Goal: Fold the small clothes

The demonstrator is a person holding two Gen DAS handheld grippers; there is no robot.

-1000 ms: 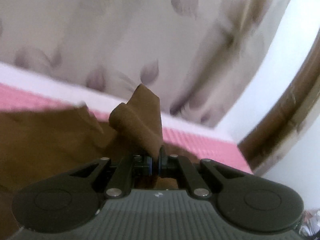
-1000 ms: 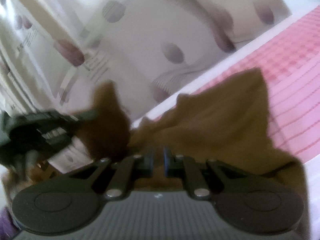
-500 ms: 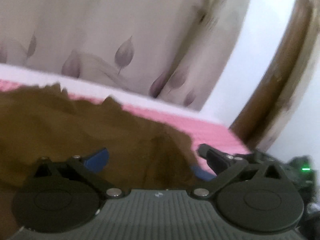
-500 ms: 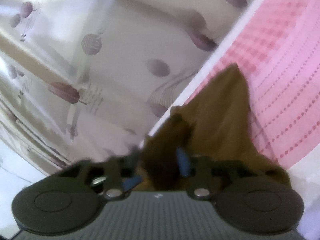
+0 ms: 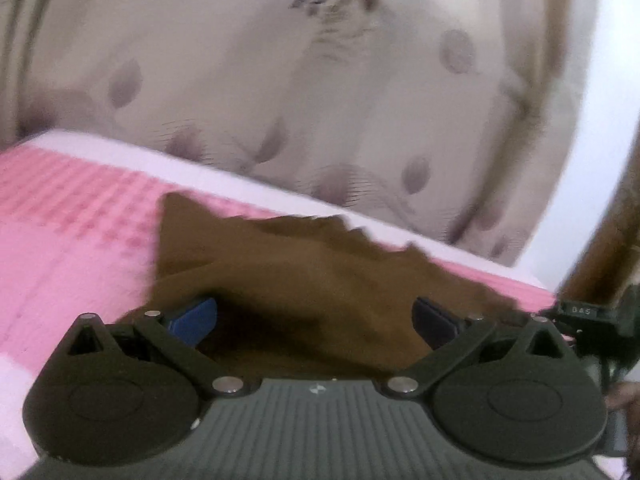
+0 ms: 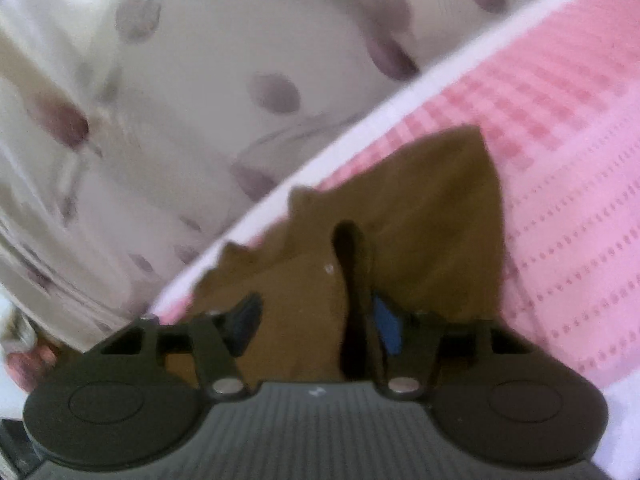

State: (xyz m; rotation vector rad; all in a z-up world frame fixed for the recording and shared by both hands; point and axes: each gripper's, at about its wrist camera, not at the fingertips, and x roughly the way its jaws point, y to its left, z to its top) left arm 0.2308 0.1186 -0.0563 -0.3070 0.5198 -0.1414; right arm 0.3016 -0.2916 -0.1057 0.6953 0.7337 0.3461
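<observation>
A small brown garment (image 5: 304, 272) lies rumpled on the pink checked bedcover (image 5: 72, 216). My left gripper (image 5: 314, 320) hangs just above it, jaws spread wide, its blue pads (image 5: 192, 318) touching nothing. In the right wrist view the same brown garment (image 6: 432, 208) lies spread out, with a raised fold (image 6: 352, 276) running towards me. My right gripper (image 6: 316, 322) is closing with that fold and loose cloth between its jaws. The pads (image 6: 386, 326) do not press on it. Part of the right gripper's body (image 5: 592, 314) shows at the left view's right edge.
A cream curtain with purple leaf prints (image 5: 320, 100) hangs close behind the bed's white edge (image 5: 224, 174). A brown wooden frame (image 5: 596, 256) stands at the right. The bedcover (image 6: 568, 184) stretches away to the right of the garment. A person's fingers (image 6: 28, 360) show at lower left.
The left gripper let go of the pinched brown corner, opened wide and swung across; the cloth now lies lower on the bed. The right gripper opened, then narrowed around a fold.
</observation>
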